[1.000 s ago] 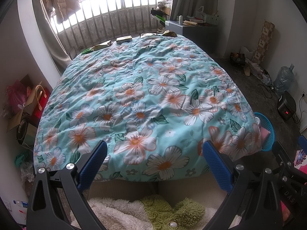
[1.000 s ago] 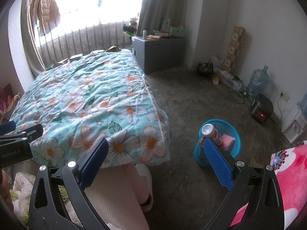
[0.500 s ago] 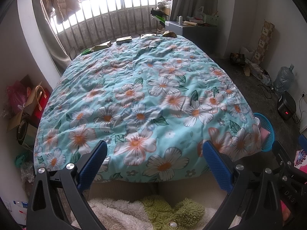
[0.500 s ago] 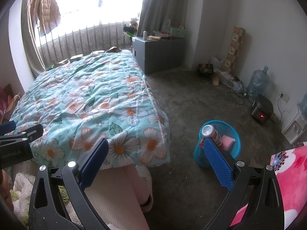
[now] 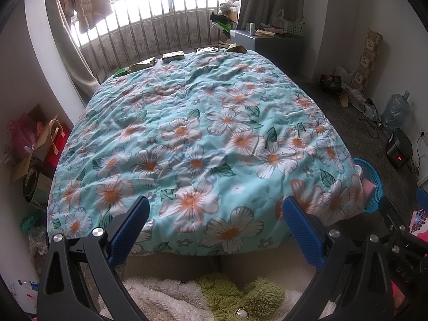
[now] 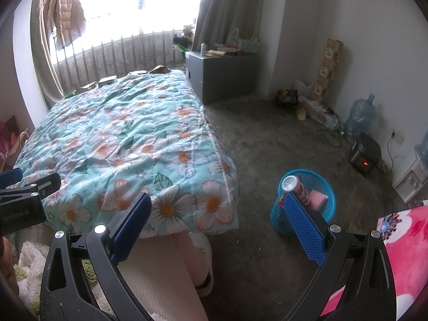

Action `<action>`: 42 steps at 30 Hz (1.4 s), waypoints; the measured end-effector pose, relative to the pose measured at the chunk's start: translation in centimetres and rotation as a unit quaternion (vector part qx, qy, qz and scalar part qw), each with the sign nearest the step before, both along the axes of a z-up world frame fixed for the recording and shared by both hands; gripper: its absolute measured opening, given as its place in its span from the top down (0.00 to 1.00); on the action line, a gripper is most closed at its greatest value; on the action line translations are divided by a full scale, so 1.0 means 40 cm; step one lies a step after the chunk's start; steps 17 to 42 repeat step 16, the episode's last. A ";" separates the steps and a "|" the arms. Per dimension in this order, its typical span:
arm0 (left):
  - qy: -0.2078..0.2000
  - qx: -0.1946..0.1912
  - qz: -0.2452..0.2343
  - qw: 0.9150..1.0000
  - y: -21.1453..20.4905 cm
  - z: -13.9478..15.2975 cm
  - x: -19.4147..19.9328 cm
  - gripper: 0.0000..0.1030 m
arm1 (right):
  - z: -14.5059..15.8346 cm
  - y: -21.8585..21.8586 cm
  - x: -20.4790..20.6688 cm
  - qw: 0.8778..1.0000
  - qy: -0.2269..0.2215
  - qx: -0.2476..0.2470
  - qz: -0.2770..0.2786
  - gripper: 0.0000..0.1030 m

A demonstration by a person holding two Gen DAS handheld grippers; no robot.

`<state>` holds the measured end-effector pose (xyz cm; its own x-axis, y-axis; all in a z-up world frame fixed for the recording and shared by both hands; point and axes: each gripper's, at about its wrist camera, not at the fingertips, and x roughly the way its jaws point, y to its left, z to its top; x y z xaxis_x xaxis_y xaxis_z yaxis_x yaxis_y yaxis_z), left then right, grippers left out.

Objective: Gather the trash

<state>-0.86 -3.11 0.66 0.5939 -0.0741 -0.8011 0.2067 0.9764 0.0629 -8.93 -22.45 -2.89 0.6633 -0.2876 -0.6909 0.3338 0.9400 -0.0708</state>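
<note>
Bedroom seen from the left wrist: the left tongs (image 5: pixel 215 227) hang wide apart and empty over the near edge of a bed covered by a flowered quilt (image 5: pixel 198 139). Several wrappers and packets lie in a row along the bed's far edge, by the railing: a green packet (image 5: pixel 141 66) toward the far left corner, a flat box (image 5: pixel 173 56) at the middle, a dark crumpled wrapper (image 5: pixel 236 49) toward the far right corner. A blue basket (image 5: pixel 370 187) stands on the floor just off the bed's near right corner, partly hidden by the quilt. A puffy coat (image 5: pixel 83 0) hangs at the window, and a small heater (image 5: pixel 398 152) sits by the right wall.

From the right wrist, the right tongs (image 6: pixel 216 230) are likewise spread wide and hold nothing, poised above the floor beside the bed's near right corner. The blue basket (image 6: pixel 321 208) stands on the floor, apart from the bed, just behind the right pad. Inside it a drink can (image 6: pixel 291 183) leans upright against the rim, beside something pink (image 6: pixel 317 198). The flat box (image 6: pixel 107 81) and the other packets rest at the bed's far edge. A grey cabinet (image 6: pixel 222 77) stands past the far right corner, a water jug (image 6: pixel 359 116) by the wall. The left tongs (image 6: pixel 26 187) enter at the left edge.
</note>
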 end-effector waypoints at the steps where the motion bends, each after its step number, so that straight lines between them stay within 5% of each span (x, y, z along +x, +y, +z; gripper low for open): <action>1: 0.000 0.000 0.000 1.000 -0.001 0.000 0.001 0.05 | 0.000 -0.003 -0.001 1.000 0.000 0.000 -0.001 0.08; 42: 0.005 -0.003 0.003 1.000 0.004 0.012 0.010 0.05 | -0.002 0.001 -0.002 1.000 0.000 0.000 -0.002 0.08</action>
